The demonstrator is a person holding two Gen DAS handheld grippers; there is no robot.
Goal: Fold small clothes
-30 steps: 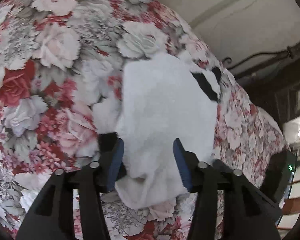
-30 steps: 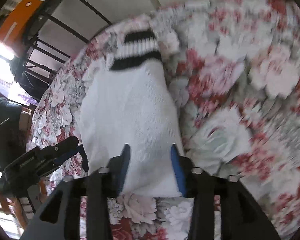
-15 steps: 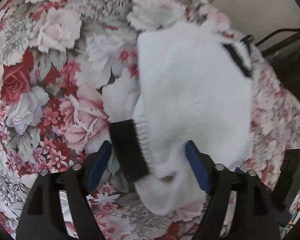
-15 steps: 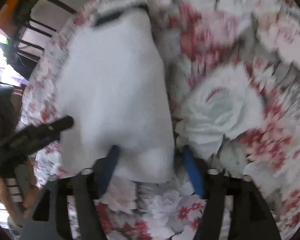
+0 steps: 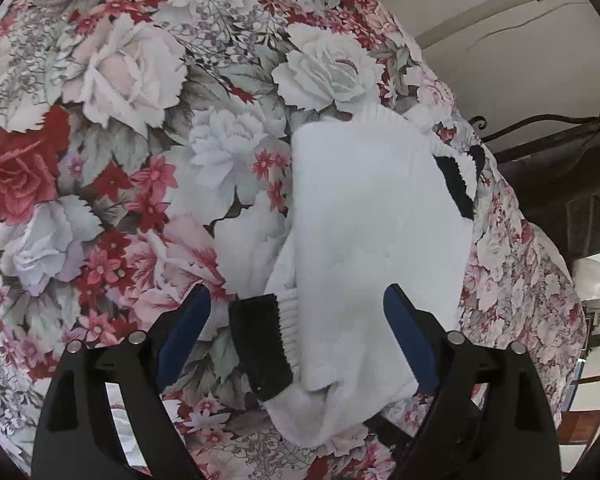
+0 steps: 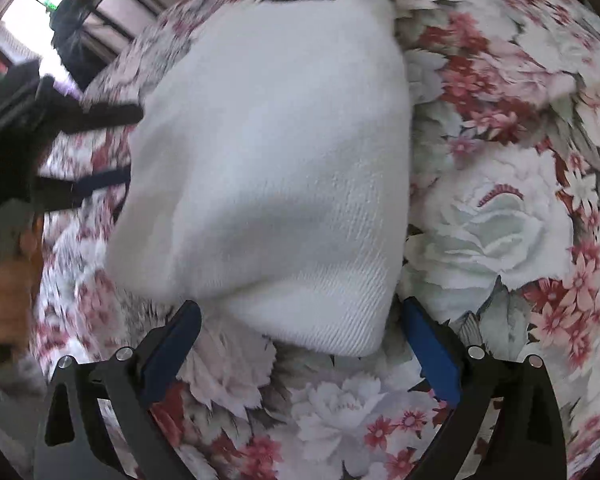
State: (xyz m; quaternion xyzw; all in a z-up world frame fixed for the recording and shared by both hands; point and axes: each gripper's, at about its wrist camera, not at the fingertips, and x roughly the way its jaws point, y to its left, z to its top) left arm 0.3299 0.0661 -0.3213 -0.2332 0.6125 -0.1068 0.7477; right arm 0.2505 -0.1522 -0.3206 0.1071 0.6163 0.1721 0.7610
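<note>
- A white knitted sock with black-striped ribbed cuffs [image 5: 376,232] lies folded over on the rose-patterned red, pink and grey bedspread [image 5: 112,128]; it may be a pair laid together, I cannot tell.
- One black cuff band [image 5: 260,348] sits at the sock's near end, and a second striped cuff [image 5: 456,176] peeks out at its far end.
- The left gripper [image 5: 296,332] has its jaws opening, straddling the sock's near end; the blue pads [image 5: 184,328] stand clear of the cloth, so nothing is clamped.
- The right gripper [image 6: 300,344] is opening as well, its jaws either side of the sock's rounded near edge [image 6: 320,320] and not pressing on it.
- From the right wrist view the left gripper [image 6: 88,148] shows at the sock's left side, blurred.
- The sock looks light, soft and floppy, with no stiffness of its own; I would expect it to sag and unfold if lifted by one point.
- The knit seems grippy rather than slippery, and hardly fragile.
- The thicker ribbed cuff, or a doubled edge pinched through both layers, looks the surest place to take hold.
</note>
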